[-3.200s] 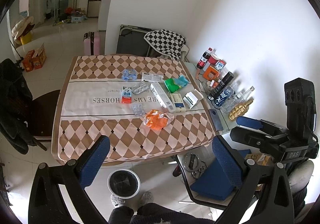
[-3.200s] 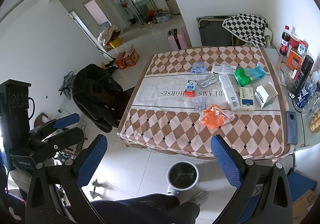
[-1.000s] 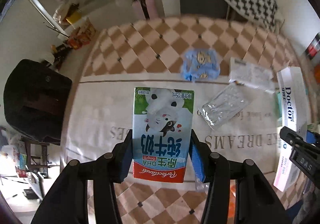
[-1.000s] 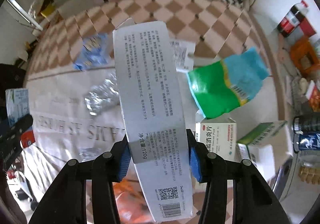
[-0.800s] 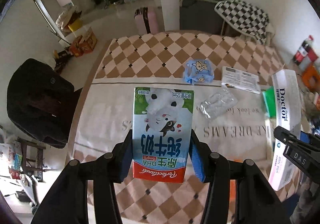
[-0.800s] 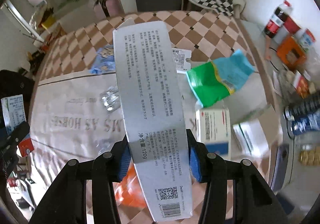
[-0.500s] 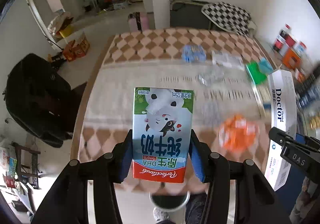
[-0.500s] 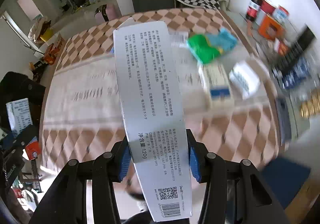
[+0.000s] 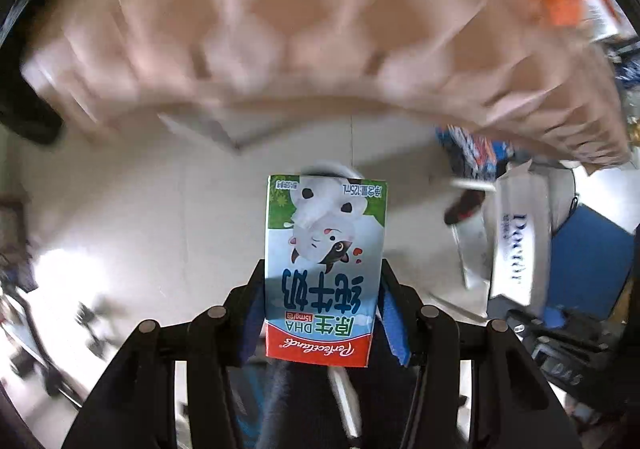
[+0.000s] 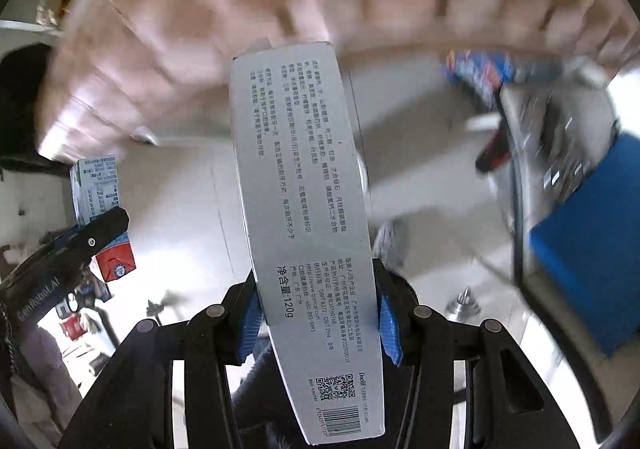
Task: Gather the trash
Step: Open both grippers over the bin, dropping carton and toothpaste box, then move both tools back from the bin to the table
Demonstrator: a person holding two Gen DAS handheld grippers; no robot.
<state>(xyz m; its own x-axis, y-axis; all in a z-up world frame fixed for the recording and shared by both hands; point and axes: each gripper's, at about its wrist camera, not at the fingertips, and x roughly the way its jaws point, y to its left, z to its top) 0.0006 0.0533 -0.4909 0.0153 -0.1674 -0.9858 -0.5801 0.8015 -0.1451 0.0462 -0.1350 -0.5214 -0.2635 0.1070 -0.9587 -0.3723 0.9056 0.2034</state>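
My left gripper (image 9: pixel 320 313) is shut on a small milk carton (image 9: pixel 324 265) with a cartoon cow on blue and green, a red band at its base. It also shows in the right wrist view (image 10: pixel 98 193) at the left. My right gripper (image 10: pixel 316 313) is shut on a long grey toothpaste box (image 10: pixel 304 209) with black print; the box also shows in the left wrist view (image 9: pixel 516 249) at the right. Both grippers point down over the white tiled floor (image 9: pixel 160 217), in front of the table's edge. A round pale rim (image 9: pixel 332 171), blurred, peeks out behind the carton's top.
The checkered tablecloth (image 9: pixel 280 29) hangs across the top of both views, blurred by motion. An orange packet (image 9: pixel 560 1) lies on the table at the right. A blue chair seat (image 10: pixel 592 249) stands at the right. A dark chair (image 10: pixel 20 105) is at the left.
Both grippers have swung down and back from over the table toward the floor in front of it, each still holding its item. The view is motion-blurred.
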